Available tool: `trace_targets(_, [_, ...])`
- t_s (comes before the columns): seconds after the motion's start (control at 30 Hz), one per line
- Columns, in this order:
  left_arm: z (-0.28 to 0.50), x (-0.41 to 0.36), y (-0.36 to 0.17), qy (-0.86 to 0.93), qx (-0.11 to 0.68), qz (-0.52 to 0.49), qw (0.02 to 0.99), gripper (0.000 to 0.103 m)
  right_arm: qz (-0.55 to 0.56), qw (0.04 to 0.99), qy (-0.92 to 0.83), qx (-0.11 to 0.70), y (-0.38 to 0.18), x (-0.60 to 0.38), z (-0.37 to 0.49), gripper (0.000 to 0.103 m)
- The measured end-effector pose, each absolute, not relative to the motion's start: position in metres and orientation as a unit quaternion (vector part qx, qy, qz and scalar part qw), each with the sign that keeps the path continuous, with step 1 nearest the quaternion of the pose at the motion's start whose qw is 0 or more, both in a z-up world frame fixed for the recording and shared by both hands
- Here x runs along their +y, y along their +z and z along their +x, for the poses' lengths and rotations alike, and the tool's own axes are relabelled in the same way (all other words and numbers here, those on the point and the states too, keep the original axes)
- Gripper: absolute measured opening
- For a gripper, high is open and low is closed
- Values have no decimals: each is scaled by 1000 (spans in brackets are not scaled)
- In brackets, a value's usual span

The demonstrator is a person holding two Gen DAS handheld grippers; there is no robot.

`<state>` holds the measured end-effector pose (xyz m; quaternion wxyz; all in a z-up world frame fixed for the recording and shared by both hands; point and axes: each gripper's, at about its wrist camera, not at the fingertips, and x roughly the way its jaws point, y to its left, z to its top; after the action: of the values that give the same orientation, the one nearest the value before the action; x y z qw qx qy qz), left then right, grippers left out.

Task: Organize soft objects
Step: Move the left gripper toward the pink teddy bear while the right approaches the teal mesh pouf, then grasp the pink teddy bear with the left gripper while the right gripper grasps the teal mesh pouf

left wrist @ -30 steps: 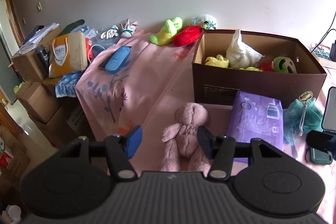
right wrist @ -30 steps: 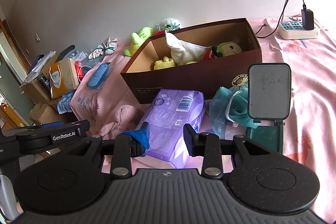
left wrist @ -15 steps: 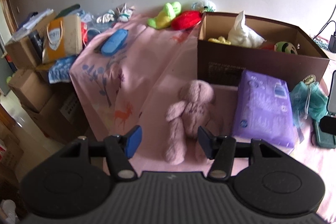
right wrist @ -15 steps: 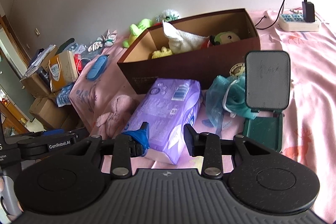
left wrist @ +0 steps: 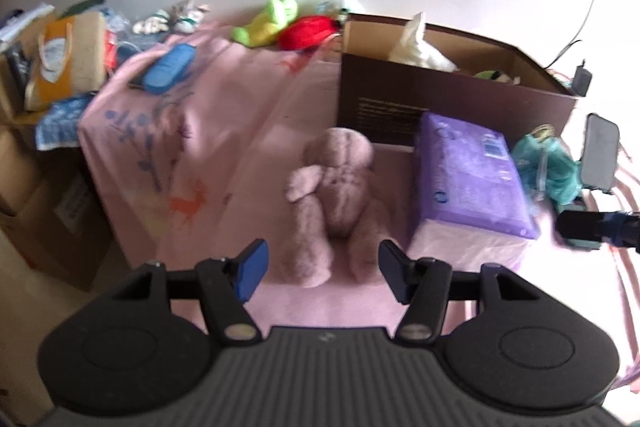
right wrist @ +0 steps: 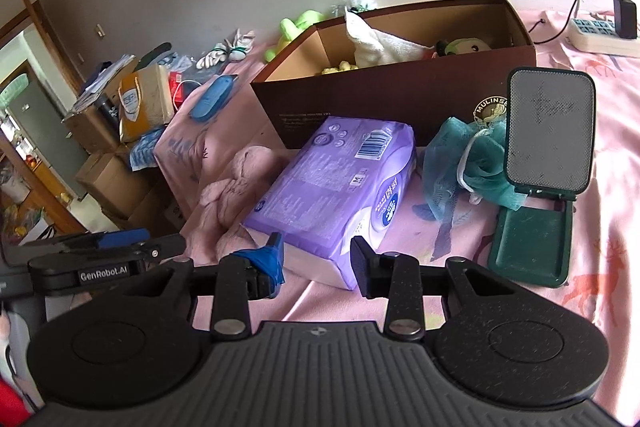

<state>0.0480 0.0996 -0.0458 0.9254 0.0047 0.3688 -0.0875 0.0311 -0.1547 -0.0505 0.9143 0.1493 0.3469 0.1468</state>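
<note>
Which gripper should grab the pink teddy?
Probably the left gripper: it is open and the pink teddy lies right ahead of it. The right gripper faces the purple pack.

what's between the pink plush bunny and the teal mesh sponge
The purple tissue pack lies between the pink plush bunny and the teal mesh sponge, touching the bunny's side. The right wrist view shows it best.
</note>
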Motion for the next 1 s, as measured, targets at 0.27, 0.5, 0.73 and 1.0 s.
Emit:
trace_targets(0.27, [67, 105, -56, -132, 370, -42, 919, 62, 128, 926, 121, 333, -57, -180, 17, 20])
trace_targets(0.5, [102, 113, -60, -141, 378, -85, 911, 62, 179, 923, 86, 330, -65, -204, 20, 20])
trace_targets(0.73, [126, 113, -70, -168, 388, -103, 901, 63, 282, 902, 65, 322, -75, -223, 32, 20])
trace_targets(1.0, [138, 114, -72, -141, 388, -58, 909, 64, 331, 881, 55, 332, -85, -232, 43, 21])
